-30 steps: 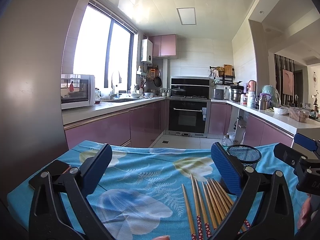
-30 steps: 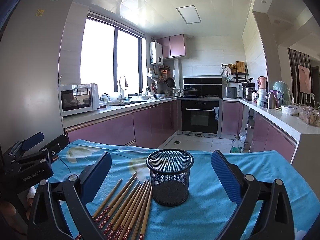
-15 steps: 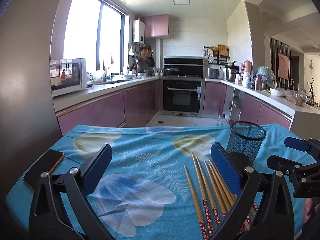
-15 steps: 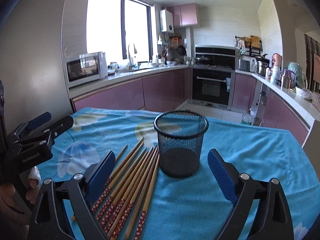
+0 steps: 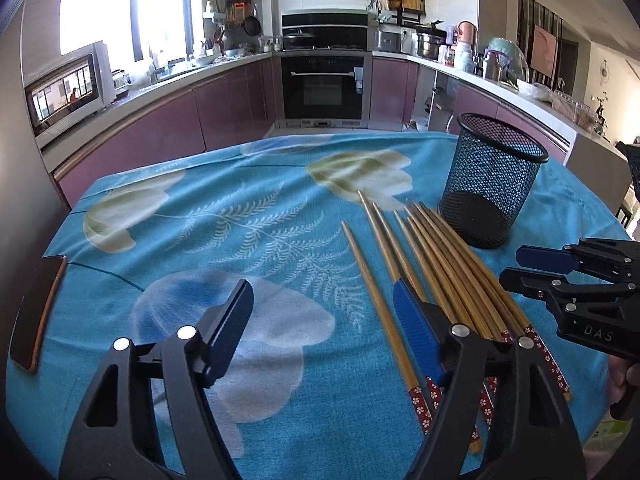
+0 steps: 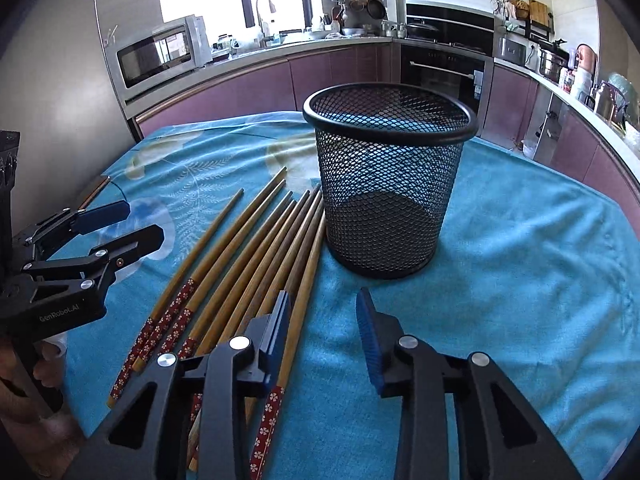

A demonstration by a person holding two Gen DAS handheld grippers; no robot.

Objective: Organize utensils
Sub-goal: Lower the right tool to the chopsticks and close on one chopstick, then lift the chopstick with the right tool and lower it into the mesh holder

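Several wooden chopsticks with red flowered ends lie side by side on the blue tablecloth, also in the right wrist view. An upright empty black mesh cup stands just right of their tips, and shows in the right wrist view. My left gripper is open and empty, low over the cloth, its right finger over the leftmost chopsticks. My right gripper is open and empty, its left finger above the rightmost chopstick, in front of the cup.
A dark phone lies at the table's left edge. The floral tablecloth covers the table. Kitchen counters, a microwave and an oven stand beyond the far edge.
Both grippers have tilted down and moved closer to the table and the chopsticks. Both jaws have narrowed, the right more than the left. The chopsticks and cup have not moved.
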